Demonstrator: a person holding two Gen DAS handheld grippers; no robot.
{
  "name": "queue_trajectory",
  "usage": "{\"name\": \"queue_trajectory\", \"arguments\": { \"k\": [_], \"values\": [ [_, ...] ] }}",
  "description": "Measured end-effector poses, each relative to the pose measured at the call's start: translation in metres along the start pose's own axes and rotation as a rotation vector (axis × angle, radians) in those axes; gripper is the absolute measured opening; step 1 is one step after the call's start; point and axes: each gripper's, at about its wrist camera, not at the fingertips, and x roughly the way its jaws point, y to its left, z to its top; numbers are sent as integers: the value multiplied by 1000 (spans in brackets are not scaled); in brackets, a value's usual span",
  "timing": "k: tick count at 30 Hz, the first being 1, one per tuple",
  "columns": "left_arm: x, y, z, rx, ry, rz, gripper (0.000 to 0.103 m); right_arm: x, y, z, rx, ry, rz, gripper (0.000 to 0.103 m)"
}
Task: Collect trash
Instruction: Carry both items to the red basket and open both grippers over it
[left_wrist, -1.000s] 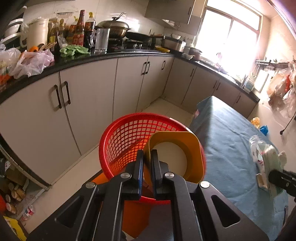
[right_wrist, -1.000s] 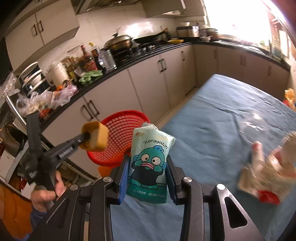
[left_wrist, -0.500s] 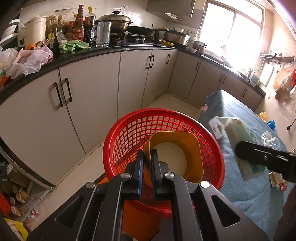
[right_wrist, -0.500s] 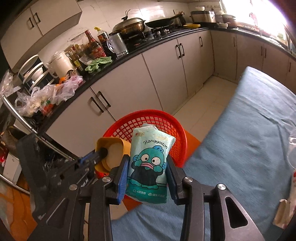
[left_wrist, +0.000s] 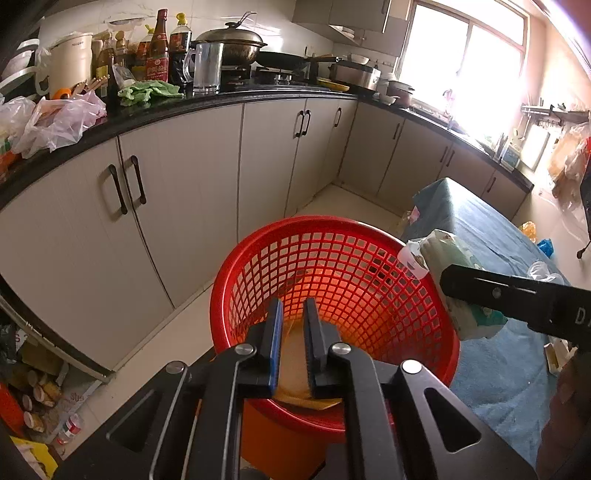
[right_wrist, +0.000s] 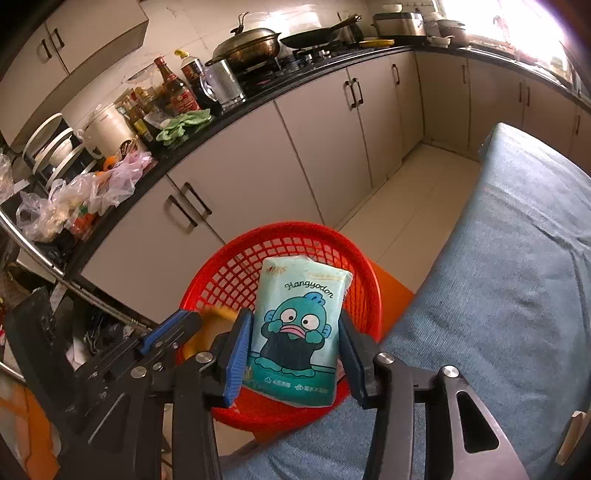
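A red mesh basket (left_wrist: 332, 295) is seen at the centre of the left wrist view, standing on an orange stool beside a blue-covered counter (left_wrist: 491, 236). The left tongs (left_wrist: 293, 332) have just been eased apart and nothing is clamped in them now; the yellow-orange dish (left_wrist: 291, 362) that was pinched upright between them half a second ago is seen lying low in the basket under their tips. The right tongs (right_wrist: 293, 347) have been carried over the basket and have just been opening: the teal tissue pack (right_wrist: 299, 325), printed with a cartoon fish, is seen between the blue pads, with a slim gap at the right pad, so the grip appears to be released. In the left view the pack is found at three o'clock over the rim. It is judged that one piece has been delivered and the second is about to follow.
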Motion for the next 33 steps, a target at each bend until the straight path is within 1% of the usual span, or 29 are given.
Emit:
{"name": "queue_trajectory", "arguments": {
  "k": [1, 3, 4, 5, 12, 16, 19, 20, 21, 22, 23, 24, 28, 33],
  "values": [
    [-1, 0, 0, 1, -1, -3, 13, 0, 0, 1, 0, -1, 0, 51],
    [-4, 0, 0, 2, -7, -5, 29, -2, -1, 1, 5, -8, 3, 51],
    [-5, -1, 1, 3, -16, -1, 43, -4, -2, 1, 7, -14, 4, 52],
    [-8, -2, 0, 8, -30, 7, 46, -6, -2, 1, 8, -17, 4, 52],
    [-24, -14, 0, 28, -57, 11, 46, -32, -7, -5, 18, -59, 10, 53],
    [-36, -19, -1, 19, -76, 20, 46, -46, -4, -2, 30, -101, 8, 53],
    [-45, -18, -4, 16, -93, 46, 46, -47, 5, 4, 17, -104, 41, 53],
    [-46, -17, -5, 17, -97, 65, 47, -46, 6, 6, 14, -104, 38, 53],
    [-47, -15, -6, 18, -99, 77, 47, -43, 7, 8, 14, -103, 33, 55],
    [-48, -15, -7, 19, -100, 85, 48, -38, 8, 10, 16, -96, 48, 64],
    [-48, -13, -9, 20, -99, 92, 48, -34, 8, 10, 16, -86, 57, 76],
    [-49, -13, -10, 21, -100, 97, 48, -29, 8, 11, 21, -74, 54, 78],
    [-51, -11, -13, 40, -106, 124, 49, -24, 2, 10, 48, -76, 61, 79],
    [-56, -12, -16, 51, -122, 135, 49, -38, 0, 4, 49, -103, 58, 79]
  ]
}}
